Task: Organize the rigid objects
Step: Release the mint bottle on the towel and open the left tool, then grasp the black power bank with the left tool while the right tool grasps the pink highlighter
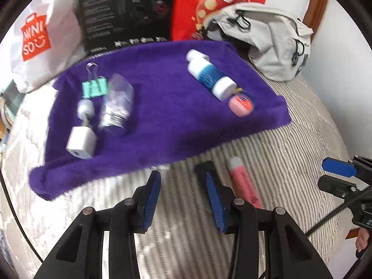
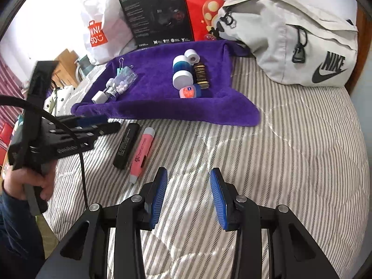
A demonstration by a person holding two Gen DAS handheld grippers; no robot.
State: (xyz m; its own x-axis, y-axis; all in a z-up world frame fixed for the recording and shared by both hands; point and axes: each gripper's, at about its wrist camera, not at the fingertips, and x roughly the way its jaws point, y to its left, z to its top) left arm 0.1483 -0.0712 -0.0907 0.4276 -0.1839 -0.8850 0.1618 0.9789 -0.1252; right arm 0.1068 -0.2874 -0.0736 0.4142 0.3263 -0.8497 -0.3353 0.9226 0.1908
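Note:
A purple towel (image 1: 162, 121) (image 2: 162, 109) lies on the striped bed. It carries a mint binder clip (image 1: 94, 88), a clear pill bottle (image 1: 116, 107) (image 2: 123, 81), a white block (image 1: 81, 141), a blue-and-white bottle (image 1: 209, 76) (image 2: 182, 72), a dark gold-capped bottle (image 2: 201, 74) and a small pink jar (image 1: 240, 104) (image 2: 189, 91). A pink highlighter (image 1: 244, 181) (image 2: 140, 153) and a black bar (image 2: 126, 146) lie on the bed in front of the towel. My left gripper (image 1: 181, 174) (image 2: 93, 125) hovers open by the bar's far end, the highlighter just right of it. My right gripper (image 2: 188, 179) is open over bare bedding.
A white Miniso bag (image 2: 97, 32), a black box (image 2: 155, 14) and a red bag (image 2: 204, 7) stand behind the towel. A grey Nike bag (image 2: 290, 41) lies at the back right. A hand (image 2: 30, 181) holds the left gripper at the bed's left edge.

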